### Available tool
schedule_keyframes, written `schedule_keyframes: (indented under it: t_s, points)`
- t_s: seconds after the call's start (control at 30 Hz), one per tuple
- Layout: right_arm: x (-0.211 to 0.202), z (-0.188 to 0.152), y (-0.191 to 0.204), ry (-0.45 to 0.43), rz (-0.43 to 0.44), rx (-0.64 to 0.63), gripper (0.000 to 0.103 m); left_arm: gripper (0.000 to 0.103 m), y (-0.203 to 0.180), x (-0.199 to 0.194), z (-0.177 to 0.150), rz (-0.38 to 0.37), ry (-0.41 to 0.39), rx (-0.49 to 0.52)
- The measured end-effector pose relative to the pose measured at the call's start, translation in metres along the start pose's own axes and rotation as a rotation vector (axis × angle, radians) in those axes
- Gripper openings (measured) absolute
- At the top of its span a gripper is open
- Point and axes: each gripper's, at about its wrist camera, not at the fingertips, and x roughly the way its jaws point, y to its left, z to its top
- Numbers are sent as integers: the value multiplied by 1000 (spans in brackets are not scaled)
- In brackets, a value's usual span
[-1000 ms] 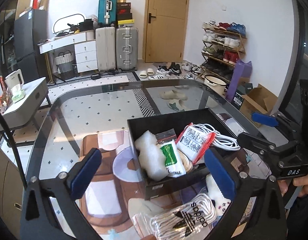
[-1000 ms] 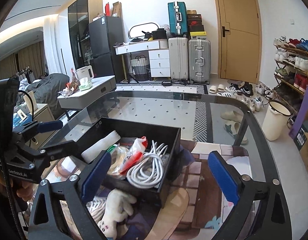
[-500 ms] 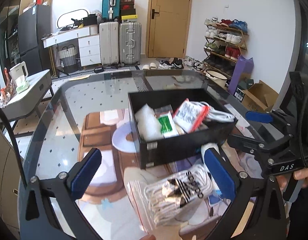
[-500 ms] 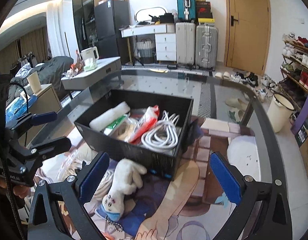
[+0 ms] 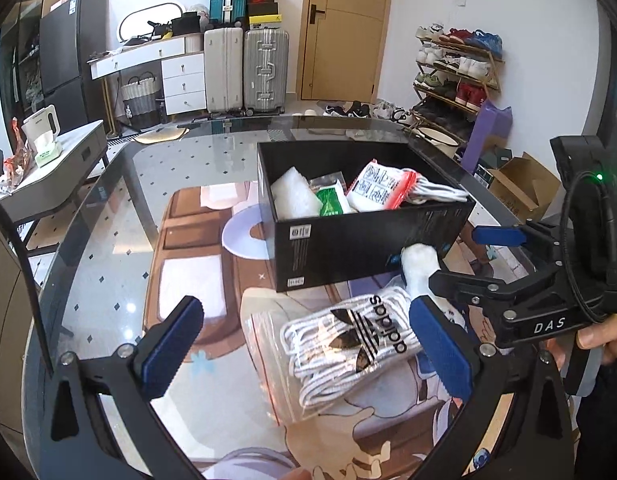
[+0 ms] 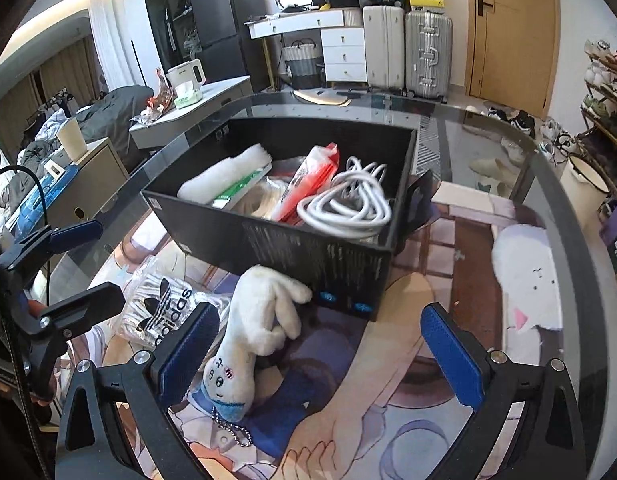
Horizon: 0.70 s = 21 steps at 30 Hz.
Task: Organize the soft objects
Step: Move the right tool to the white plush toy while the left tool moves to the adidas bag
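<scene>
Glass covers the table [image 5: 108, 248], and an illustrated mat shows beneath it across the lower half of both views. Suitcases, a white desk and a shoe rack stand in the upper background. At centre frame sits a black box [image 5: 360, 240] holding a white foam roll [image 5: 292, 196], a green-labelled packet [image 5: 330, 202], a red-edged packet [image 5: 378, 190] and a coil of white cable [image 6: 348, 204]. In front of the box, lower centre of the left wrist view, lies a clear bag of white cord with an adidas logo [image 5: 356, 344] — it rests on the table between the fingers of the left gripper [image 5: 308, 348], whose jaws stand wide and touch nothing. Just right of the bag, a white plush toy [image 6: 256, 328] lies against the box's near wall, its blue collar and bead chain toward the bottom of the right wrist view. The right gripper [image 6: 320, 356] is also spread wide and empty — its left pad [image 6: 188, 352] is just beside the plush, though contact cannot be told. A white cat-face cushion [image 6: 524, 276] lies at right, well apart from the box.
</scene>
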Motion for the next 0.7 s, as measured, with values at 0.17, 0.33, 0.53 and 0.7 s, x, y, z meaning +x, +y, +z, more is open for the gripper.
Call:
schedule_keyframes:
  t_s: [0.17,0.33,0.53,0.7]
  points:
    - [15,-4,2,48,-2,-5,102,103,1,2,-7,4,16,-4]
    - [23,-6,3,54,7,-3,102,103,2,4,-11,7,30,-3]
    - [26,-6,7,63,17,-6,102,103,2,8,-12,4,44,1]
    - [27,-9,14,79,32,-44,102,103,1,10,-14,-4,57,11]
